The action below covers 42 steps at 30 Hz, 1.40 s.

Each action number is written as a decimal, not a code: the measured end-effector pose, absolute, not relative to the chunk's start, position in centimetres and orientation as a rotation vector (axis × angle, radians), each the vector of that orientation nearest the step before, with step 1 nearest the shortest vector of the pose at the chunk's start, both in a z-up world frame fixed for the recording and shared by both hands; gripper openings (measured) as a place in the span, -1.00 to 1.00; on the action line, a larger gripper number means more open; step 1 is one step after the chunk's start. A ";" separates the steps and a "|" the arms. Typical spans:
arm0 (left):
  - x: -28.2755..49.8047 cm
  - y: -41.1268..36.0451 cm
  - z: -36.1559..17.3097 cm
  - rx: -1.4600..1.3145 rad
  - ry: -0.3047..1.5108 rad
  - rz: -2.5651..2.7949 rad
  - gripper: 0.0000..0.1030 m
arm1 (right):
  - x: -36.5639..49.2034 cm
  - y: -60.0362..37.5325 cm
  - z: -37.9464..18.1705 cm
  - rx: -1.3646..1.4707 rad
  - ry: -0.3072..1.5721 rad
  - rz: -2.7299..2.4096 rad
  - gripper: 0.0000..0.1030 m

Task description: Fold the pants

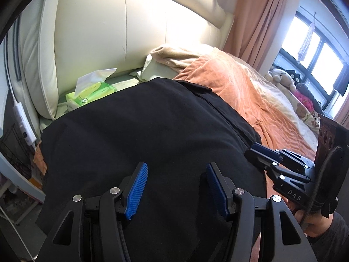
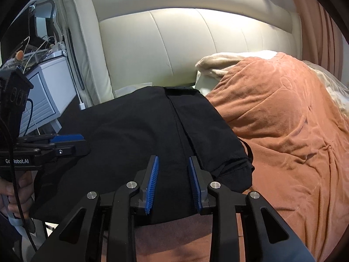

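Note:
Black pants (image 1: 141, 135) lie folded flat on the bed, their layered edges running along the right side; they also show in the right wrist view (image 2: 141, 135). My left gripper (image 1: 176, 170) hovers open and empty over the near part of the pants. My right gripper (image 2: 173, 166) is open and empty above the near right part of the pants, close to the layered hem corner (image 2: 237, 163). The right gripper also shows at the pants' right edge in the left wrist view (image 1: 254, 149), and the left gripper shows at the left in the right wrist view (image 2: 84, 143).
An orange blanket (image 2: 283, 131) covers the bed right of the pants. A cream headboard (image 1: 130, 26) stands behind. A green tissue box (image 1: 91, 93) sits by the headboard. A white bedside cabinet (image 2: 45, 91) with cables stands at the left. Stuffed toys (image 1: 285, 78) lie by the window.

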State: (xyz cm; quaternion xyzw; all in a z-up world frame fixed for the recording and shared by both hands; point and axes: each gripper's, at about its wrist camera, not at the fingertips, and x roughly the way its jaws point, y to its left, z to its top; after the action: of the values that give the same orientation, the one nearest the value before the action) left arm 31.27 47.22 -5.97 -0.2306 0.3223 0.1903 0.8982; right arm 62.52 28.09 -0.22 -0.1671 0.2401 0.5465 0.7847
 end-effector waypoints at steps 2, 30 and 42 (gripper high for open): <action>30.8 46.7 -5.9 -0.474 0.670 0.391 0.14 | 62.0 27.8 -0.3 -0.397 0.511 1.174 -0.49; 26.9 34.9 2.5 -0.351 0.620 0.384 0.99 | 57.7 9.3 9.3 -0.275 0.493 1.056 1.00; 24.5 28.0 7.9 -0.318 0.559 0.341 0.99 | 50.6 -1.4 12.4 -0.239 0.410 0.983 1.00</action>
State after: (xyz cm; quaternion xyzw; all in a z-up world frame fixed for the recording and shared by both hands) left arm 24.52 28.05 7.93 -0.1557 0.2733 0.1666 0.9345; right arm 50.63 -1.38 12.38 -0.1138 0.1952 0.4676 0.8546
